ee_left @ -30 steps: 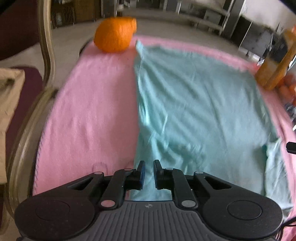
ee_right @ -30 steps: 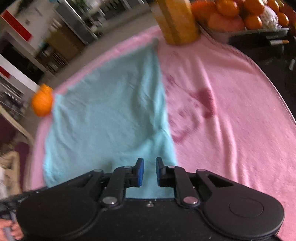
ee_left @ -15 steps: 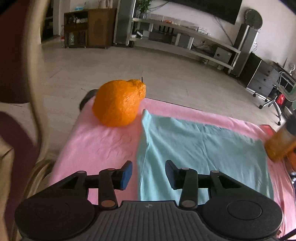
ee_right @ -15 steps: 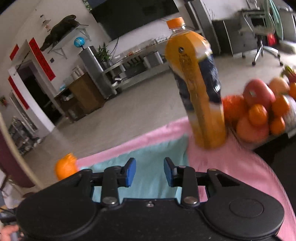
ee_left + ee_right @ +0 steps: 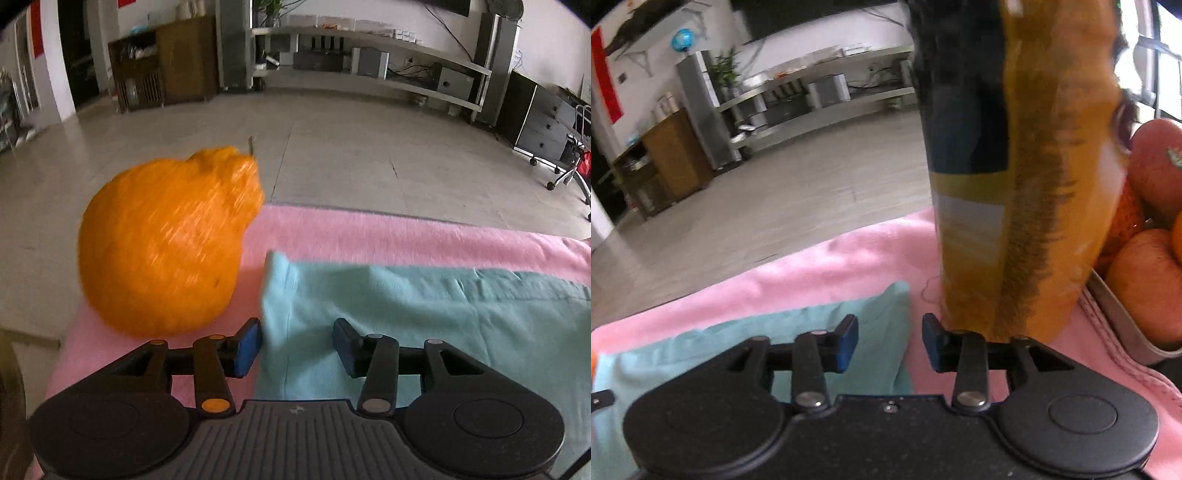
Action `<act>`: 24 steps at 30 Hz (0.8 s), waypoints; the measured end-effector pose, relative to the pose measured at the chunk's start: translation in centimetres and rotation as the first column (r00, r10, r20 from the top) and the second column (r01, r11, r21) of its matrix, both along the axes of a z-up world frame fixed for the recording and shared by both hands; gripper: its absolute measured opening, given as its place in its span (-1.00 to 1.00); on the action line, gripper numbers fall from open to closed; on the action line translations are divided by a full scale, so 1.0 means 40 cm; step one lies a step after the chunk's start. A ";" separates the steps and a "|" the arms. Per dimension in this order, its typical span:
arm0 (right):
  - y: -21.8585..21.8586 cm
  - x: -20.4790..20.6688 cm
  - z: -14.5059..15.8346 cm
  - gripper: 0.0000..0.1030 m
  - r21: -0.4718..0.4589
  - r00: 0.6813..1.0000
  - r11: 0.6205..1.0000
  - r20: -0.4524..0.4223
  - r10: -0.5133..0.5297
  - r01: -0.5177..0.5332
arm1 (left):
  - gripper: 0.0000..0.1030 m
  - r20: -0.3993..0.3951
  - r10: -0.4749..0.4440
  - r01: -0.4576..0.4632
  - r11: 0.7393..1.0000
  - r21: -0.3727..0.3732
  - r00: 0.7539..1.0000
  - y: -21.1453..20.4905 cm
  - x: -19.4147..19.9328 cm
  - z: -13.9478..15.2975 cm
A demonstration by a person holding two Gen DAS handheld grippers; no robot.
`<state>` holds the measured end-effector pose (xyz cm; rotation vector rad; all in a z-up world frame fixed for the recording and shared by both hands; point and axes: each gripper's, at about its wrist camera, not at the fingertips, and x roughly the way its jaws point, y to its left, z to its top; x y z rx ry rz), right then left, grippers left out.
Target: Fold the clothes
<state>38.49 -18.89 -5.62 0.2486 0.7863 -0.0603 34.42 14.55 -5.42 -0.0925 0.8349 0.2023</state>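
A teal garment lies flat on a pink blanket. My left gripper hovers over the garment's far left corner, and its jaws are opening. The cloth's left edge runs under the gap, and neither pad presses on it. In the right wrist view the same garment ends in its far right corner just ahead of my right gripper. Those jaws are also opening, astride the cloth's right edge without gripping it.
A large orange fruit sits on the blanket right beside the left finger. A tall orange juice bottle stands close ahead of the right finger, with a metal tray of fruit beyond it. The blanket's far edge drops to the floor.
Both grippers have travelled forward along the garment to its far corners. Their jaws, nearly shut a second ago, now stand apart. The fruit and the bottle loom much closer.
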 end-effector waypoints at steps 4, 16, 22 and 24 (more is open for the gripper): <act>0.011 0.011 -0.022 -0.29 0.049 0.999 0.998 0.024 -0.047 0.046 | -0.60 0.022 0.023 -0.024 0.999 0.022 0.999 -0.023 0.024 0.000; 0.034 -0.095 0.106 -0.96 -0.064 0.977 0.998 0.214 0.001 0.013 | -0.99 0.200 0.013 -0.042 0.989 0.141 0.980 -0.080 -0.121 0.144; 0.012 -0.236 0.262 -0.96 -0.049 0.968 0.999 0.250 0.019 -0.007 | -0.99 0.240 0.029 -0.056 0.993 0.107 0.970 -0.101 -0.282 0.281; -0.006 -0.299 0.310 -0.96 -0.039 0.967 0.999 0.253 0.027 -0.018 | -0.99 0.254 0.027 -0.052 0.994 0.092 0.967 -0.106 -0.360 0.318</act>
